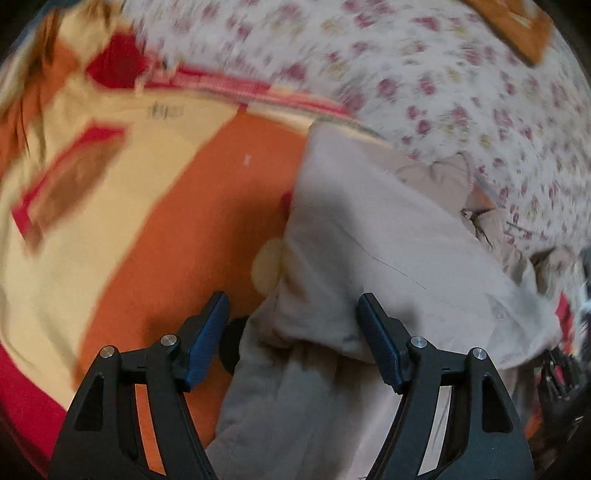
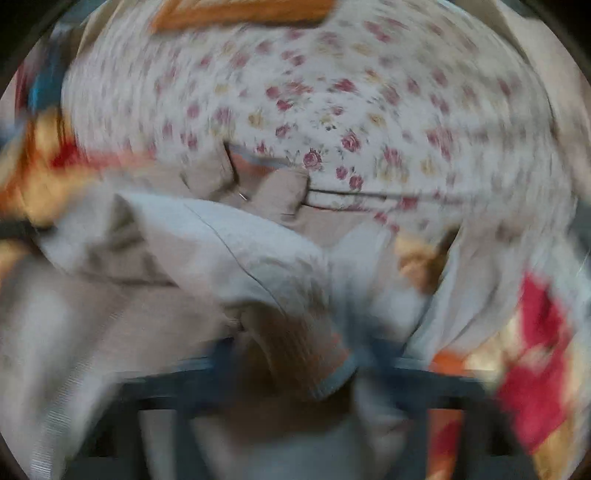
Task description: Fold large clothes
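A large beige garment (image 1: pixel 369 236) lies bunched on an orange, cream and red bedspread (image 1: pixel 177 206). My left gripper (image 1: pixel 291 314) is open, its blue-padded fingers (image 1: pixel 207 332) standing wide on either side of a fold of the garment, not clamping it. In the right wrist view the same beige garment (image 2: pixel 229 251) fills the lower half, heavily blurred. My right gripper (image 2: pixel 295 354) is a dark blue smear under the cloth; a ribbed cuff (image 2: pixel 306 354) lies between its fingers, and the jaw state is unreadable.
A white sheet with small pink flowers (image 1: pixel 443 92) covers the far side of the bed and also shows in the right wrist view (image 2: pixel 332 110). An orange-edged item (image 1: pixel 517 26) lies at the far corner. Red and cream bedspread (image 2: pixel 535 369) shows at the right.
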Demonstrator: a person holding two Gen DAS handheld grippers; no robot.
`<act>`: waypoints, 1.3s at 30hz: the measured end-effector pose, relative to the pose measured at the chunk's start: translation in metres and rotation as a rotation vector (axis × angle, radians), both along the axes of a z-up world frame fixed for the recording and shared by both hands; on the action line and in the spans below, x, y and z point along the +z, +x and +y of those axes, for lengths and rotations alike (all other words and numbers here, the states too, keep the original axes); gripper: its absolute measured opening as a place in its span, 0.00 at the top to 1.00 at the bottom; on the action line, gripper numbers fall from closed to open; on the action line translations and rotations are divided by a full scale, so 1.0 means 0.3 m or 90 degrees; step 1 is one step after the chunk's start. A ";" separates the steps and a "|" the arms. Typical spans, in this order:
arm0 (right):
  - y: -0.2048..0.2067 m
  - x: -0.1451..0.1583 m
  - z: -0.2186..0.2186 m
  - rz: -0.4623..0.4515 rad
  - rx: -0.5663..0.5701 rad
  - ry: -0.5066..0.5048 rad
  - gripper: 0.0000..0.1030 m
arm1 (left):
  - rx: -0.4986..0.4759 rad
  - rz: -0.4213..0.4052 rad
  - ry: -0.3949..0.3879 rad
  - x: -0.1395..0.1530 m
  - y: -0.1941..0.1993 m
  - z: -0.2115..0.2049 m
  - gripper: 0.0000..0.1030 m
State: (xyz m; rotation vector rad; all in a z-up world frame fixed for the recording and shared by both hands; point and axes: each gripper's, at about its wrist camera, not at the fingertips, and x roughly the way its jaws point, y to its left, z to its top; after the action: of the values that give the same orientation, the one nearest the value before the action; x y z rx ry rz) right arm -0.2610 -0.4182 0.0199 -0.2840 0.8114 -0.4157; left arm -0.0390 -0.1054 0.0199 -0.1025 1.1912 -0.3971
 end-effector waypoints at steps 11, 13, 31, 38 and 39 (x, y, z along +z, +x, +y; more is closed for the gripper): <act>-0.273 -0.027 -0.114 0.114 0.010 0.043 0.70 | 0.008 -0.060 0.017 0.087 -0.038 0.004 0.30; -0.360 0.062 -0.194 0.037 -0.012 0.171 0.60 | 0.009 -0.099 0.001 0.136 -0.057 0.002 0.30; -0.041 -0.034 -0.206 -0.017 -0.054 0.346 0.56 | -0.099 -0.127 0.101 0.023 -0.112 -0.192 0.30; -0.036 -0.075 -0.170 0.024 -0.047 0.310 0.49 | -0.076 -0.121 0.072 0.040 -0.105 -0.174 0.30; -0.036 -0.091 -0.173 0.023 -0.049 0.322 0.48 | -0.080 -0.110 0.083 0.025 -0.104 -0.177 0.30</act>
State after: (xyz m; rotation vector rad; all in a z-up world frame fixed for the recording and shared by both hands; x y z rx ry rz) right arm -0.2719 -0.4702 -0.0074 0.2117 0.9355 -0.2646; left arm -0.0703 -0.1586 0.0274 0.1187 1.0525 -0.4291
